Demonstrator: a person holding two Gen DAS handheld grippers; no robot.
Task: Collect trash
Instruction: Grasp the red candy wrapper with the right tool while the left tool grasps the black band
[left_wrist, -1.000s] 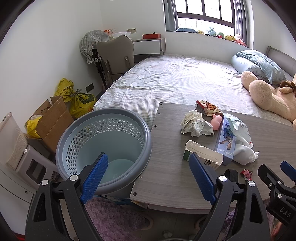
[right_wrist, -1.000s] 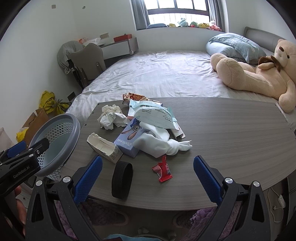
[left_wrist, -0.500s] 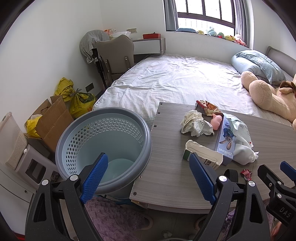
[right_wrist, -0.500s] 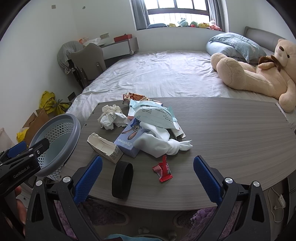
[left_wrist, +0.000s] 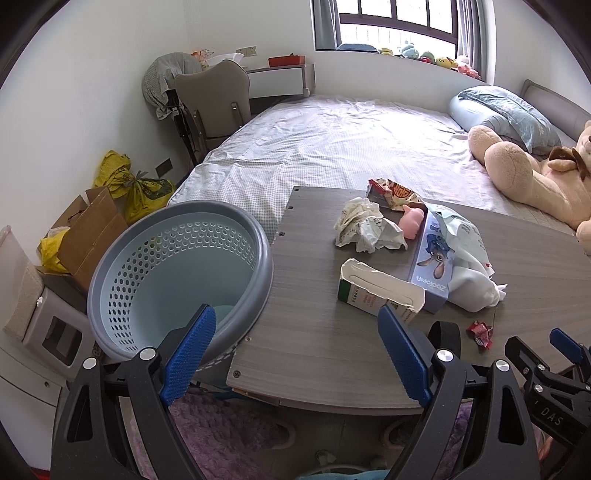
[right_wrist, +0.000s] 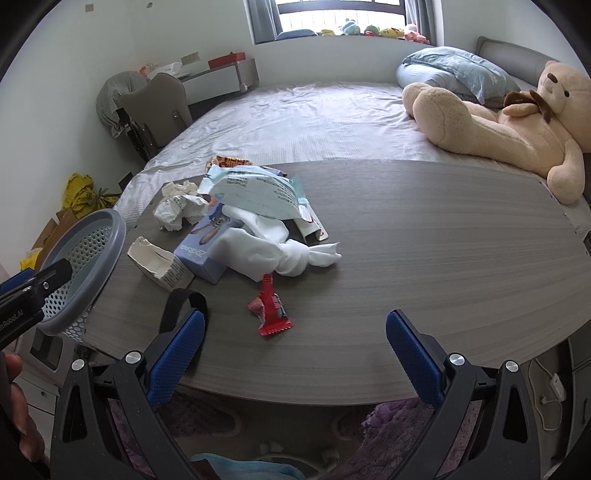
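Just ahead of the wide-open, empty right gripper (right_wrist: 295, 343), the red crinkled candy wrapper (right_wrist: 270, 310) lay on the grey wood-grain table (right_wrist: 424, 258), long axis pointing away, farther from the equally wide-open left gripper (left_wrist: 295, 345).

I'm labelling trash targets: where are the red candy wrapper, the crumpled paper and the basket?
red candy wrapper (right_wrist: 271, 312), right wrist view, its middle.
crumpled paper (left_wrist: 364, 227), left wrist view, centre of the wad.
basket (left_wrist: 264, 254), left wrist view, grey rim.

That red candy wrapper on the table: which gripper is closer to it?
Right. The right gripper is open with the red candy wrapper just ahead between its fingers. The left gripper, also open, points toward the basket, wrapper off to its right.
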